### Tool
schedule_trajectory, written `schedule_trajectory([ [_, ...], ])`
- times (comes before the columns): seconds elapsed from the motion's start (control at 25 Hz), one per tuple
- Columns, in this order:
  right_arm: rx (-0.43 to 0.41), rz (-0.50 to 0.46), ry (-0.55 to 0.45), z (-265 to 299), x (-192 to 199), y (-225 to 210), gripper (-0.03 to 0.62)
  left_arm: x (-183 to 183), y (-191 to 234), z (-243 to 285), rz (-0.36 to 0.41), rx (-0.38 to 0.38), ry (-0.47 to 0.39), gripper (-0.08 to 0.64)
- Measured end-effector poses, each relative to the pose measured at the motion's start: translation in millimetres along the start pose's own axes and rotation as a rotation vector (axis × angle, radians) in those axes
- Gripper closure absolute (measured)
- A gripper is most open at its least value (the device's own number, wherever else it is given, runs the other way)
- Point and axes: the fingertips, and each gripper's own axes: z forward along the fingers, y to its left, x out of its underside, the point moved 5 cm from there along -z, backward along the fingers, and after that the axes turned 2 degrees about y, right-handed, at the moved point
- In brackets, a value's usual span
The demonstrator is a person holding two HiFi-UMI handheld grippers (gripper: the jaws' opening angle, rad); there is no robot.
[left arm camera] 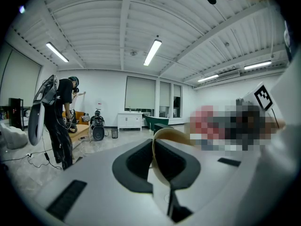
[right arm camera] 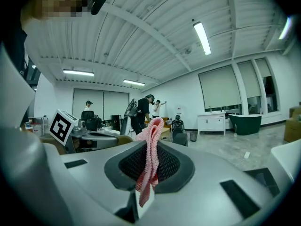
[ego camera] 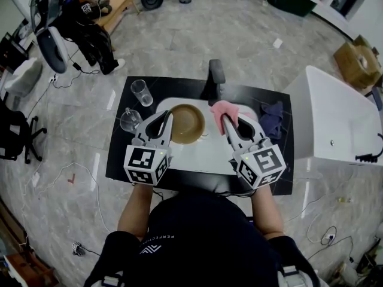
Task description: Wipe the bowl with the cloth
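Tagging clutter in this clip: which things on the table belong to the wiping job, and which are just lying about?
In use: brown bowl in left gripper; pink cloth in right gripper.
Lying about: tall glass; second glass; purple cloth.

Bowl (ego camera: 188,124) rim partly hidden behind left gripper (ego camera: 166,117).

We see bright, even light from ceiling tubes (left arm camera: 152,52), soft shadows, heavy fisheye warp, dark vignetted corners, slightly soft foreground.
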Motion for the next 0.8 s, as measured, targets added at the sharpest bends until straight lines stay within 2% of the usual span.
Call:
schedule_trajectory([
  [0.28, 0.015, 0.039, 0.011, -2.0, 17.4, -1.6, 0.543, 8.9, -0.9, -1.4, -0.01, 0.004, 0.017, 0.541],
  [0.8, 0.037, 0.079, 0.017, -3.5, 22.4, -2.5, 0.543, 10.2, -2.4, -0.9, -0.035, 0.014, 0.019, 0.54],
])
